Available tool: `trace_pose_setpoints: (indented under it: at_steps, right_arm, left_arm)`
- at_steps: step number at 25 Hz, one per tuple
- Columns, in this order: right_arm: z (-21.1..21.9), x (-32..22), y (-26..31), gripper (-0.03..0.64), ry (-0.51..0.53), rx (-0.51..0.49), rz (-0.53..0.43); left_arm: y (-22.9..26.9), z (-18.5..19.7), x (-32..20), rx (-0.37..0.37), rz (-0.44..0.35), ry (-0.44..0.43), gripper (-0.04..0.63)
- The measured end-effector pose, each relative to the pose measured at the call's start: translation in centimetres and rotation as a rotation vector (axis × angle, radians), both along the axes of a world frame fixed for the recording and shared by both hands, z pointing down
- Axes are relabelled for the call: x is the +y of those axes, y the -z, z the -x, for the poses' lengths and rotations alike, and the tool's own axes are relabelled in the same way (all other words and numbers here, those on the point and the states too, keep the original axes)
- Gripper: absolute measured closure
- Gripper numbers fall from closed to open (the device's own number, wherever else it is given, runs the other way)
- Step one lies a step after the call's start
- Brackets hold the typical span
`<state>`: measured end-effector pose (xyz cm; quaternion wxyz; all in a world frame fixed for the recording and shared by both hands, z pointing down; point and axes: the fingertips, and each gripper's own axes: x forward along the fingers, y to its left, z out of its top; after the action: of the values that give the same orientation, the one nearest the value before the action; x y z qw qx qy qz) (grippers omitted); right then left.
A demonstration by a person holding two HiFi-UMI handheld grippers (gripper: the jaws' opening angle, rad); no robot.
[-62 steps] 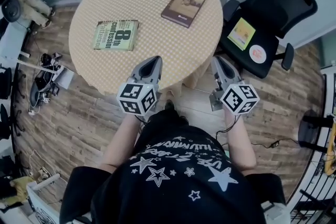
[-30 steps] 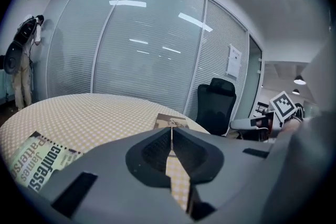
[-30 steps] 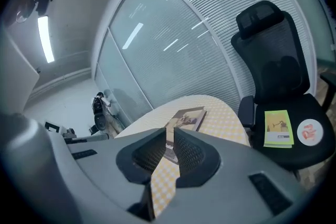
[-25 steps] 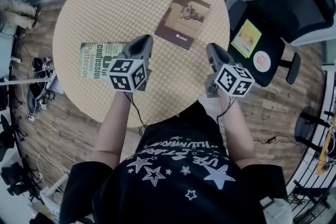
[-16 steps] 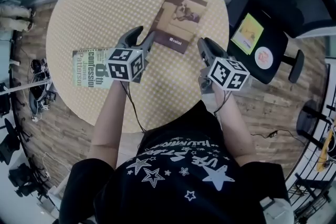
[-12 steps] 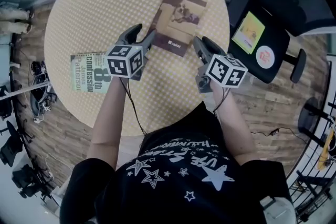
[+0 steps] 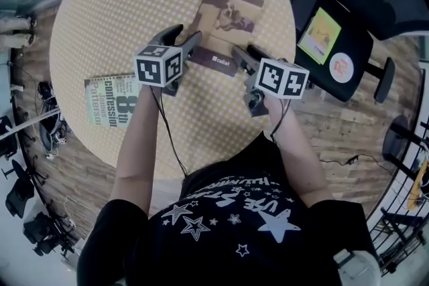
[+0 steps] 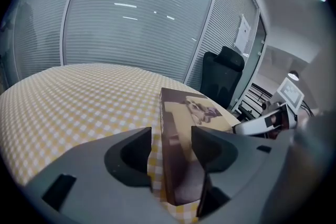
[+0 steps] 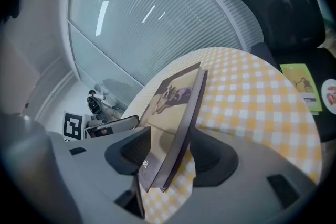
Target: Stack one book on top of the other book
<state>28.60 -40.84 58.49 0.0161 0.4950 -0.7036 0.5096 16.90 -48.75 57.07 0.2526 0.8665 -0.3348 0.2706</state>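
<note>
fingers (image 8: pixel 121 160) (image 9: pixel 126 155) fwd, opening astride chairside bk (image 7: pixel 224 17)

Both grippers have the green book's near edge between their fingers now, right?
No. It is the brown book, not the green book, whose near edge sits between the fingers of the left gripper and the right gripper. Both gripper views show it; the fingers are opening around it.
</note>
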Motion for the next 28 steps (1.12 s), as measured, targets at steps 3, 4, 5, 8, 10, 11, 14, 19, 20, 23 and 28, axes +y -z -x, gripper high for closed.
trace_pose_setpoints:
  at_steps: [3,4,5,8,10,11,14,19,20,23,28]
  right_arm:
    - [0.0,-0.3,-0.5,0.399,0.000,0.005,0.022]
    - [0.0,-0.4,-0.6,0.399,0.000,0.008,0.031]
    - [0.1,-0.5,-0.8,0.399,0.001,0.014,0.044]
    - [0.1,-0.6,-1.0,0.400,-0.013,0.044,0.083]
    - [0.0,-0.6,-1.0,0.402,-0.028,0.051,0.085]
    - [0.1,-0.6,-1.0,0.402,-0.033,0.052,0.082]
    - [0.4,-0.7,-0.8,0.412,-0.033,0.052,0.063]
    - [0.4,-0.7,-0.7,0.433,-0.033,0.058,0.043]
    - [0.5,-0.6,-0.7,0.433,-0.029,0.052,0.038]
    - [0.6,-0.2,-0.2,0.433,-0.015,0.052,0.009]
    - [1.0,0.6,2.3,0.433,0.012,0.094,-0.062]
  left_arm:
    - [-1.0,-0.5,0.1,0.013,0.027,-0.010,0.356]
    - [-1.1,-0.6,0.1,0.027,0.036,-0.006,0.357]
    - [-1.1,-0.6,0.1,0.044,0.046,0.000,0.357]
    - [-1.0,-0.9,0.4,0.106,0.087,0.025,0.414]
    - [-1.0,-0.9,0.5,0.125,0.096,0.040,0.414]
    - [-1.0,-0.9,0.5,0.129,0.098,0.046,0.416]
    - [-0.9,-0.7,0.5,0.138,0.107,0.080,0.421]
    - [-0.7,-0.4,0.5,0.154,0.121,0.125,0.442]
    - [-0.5,-0.3,0.5,0.161,0.114,0.132,0.449]
    - [0.5,-0.1,0.9,0.172,0.078,0.142,0.459]
    - [2.9,0.7,2.4,0.209,0.043,0.186,0.459]
